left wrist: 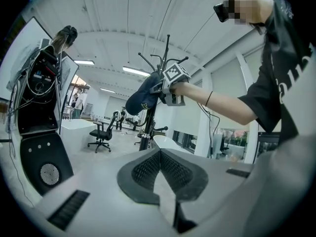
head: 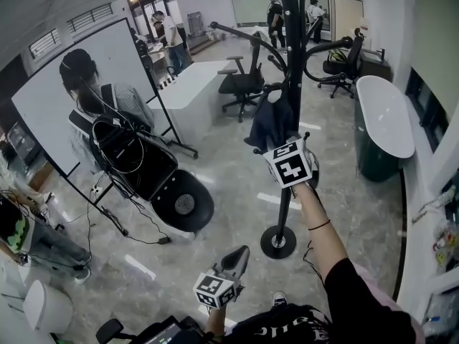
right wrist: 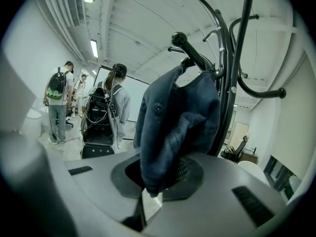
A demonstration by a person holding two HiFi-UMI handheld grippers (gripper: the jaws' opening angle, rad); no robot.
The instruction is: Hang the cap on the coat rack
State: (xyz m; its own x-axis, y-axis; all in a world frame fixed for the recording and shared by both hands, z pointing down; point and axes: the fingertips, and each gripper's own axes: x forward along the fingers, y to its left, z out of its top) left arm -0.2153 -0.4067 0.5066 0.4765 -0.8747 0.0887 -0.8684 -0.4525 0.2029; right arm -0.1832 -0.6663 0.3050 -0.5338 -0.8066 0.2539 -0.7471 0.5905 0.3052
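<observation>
A dark blue cap hangs up against the black coat rack, beside one of its curved hook arms. My right gripper is raised to it and shut on the cap's lower edge; the cloth fills the jaws. In the left gripper view the cap and the right gripper show high beside the rack's pole. My left gripper is held low near my body, its jaws shut with nothing between them.
The rack's round base stands on the marble floor. A person with a backpack of cables stands by a whiteboard and a black equipment cart at the left. Office chairs and a white tub stand behind.
</observation>
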